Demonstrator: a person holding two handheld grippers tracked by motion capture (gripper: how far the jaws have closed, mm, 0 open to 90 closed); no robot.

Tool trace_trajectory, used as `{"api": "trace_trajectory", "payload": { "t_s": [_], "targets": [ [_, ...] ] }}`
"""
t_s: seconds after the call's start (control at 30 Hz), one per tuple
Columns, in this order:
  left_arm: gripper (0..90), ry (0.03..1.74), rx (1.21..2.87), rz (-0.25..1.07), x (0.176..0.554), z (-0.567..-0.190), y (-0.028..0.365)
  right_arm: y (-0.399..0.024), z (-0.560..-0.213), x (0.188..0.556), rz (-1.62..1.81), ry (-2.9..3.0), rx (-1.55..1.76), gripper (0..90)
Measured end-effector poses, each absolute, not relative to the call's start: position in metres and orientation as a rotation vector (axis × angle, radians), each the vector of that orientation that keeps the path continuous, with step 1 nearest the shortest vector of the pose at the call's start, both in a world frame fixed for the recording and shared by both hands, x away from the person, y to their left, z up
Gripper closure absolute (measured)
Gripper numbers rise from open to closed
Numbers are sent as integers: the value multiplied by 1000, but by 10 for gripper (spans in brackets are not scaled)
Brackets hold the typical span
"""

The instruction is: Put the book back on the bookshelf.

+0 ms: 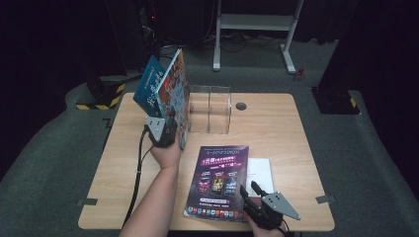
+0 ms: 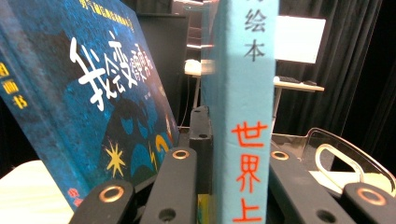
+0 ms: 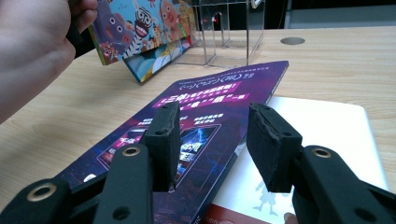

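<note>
L gripper [image 1: 165,132]: fingers clenched on upright picture book [image 1: 179,94], beside clear holder [image 1: 210,108]. R gripper [image 3: 212,140]: fingers released over purple magazine [image 1: 220,180] on surface [image 1: 276,128].

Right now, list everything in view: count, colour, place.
picture books: two, blue and multicoloured, held upright at the table's left, beside the organiser
clear organiser: one, transparent, back middle of the table
purple magazine: one, purple, flat at the front, overlapping the white booklet
white booklet: one, white, flat, right of the magazine
table: one, light wood
left gripper: one, black, fingers shut on the picture books
right gripper: one, black, fingers apart above the magazine and booklet
</note>
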State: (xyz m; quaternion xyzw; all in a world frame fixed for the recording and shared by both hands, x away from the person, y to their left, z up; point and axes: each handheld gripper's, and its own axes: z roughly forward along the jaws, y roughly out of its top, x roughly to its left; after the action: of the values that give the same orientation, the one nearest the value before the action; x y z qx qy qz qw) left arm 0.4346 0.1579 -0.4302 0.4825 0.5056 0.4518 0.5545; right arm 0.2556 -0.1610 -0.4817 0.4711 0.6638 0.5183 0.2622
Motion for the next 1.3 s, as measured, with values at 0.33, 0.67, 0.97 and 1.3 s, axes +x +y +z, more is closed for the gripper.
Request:
{"api": "trace_trajectory", "payload": {
  "t_s": [0.33,0.67,0.97,1.3],
  "targets": [
    [804,1245,1092,1001,432,-444,162,-160,-482,255,1400,1805,1269,547],
    [804,1243,1120,978,428,-455,164,-159,-483,256,1393,1814,1268,547],
    [803,1242,1133,978,427,-455,165,-158,-483,256,1394,1812,1266,548],
    [799,1234,1174,973,424,-456,164,-158,-483,256,1393,1813,1263,548]
  ]
}}
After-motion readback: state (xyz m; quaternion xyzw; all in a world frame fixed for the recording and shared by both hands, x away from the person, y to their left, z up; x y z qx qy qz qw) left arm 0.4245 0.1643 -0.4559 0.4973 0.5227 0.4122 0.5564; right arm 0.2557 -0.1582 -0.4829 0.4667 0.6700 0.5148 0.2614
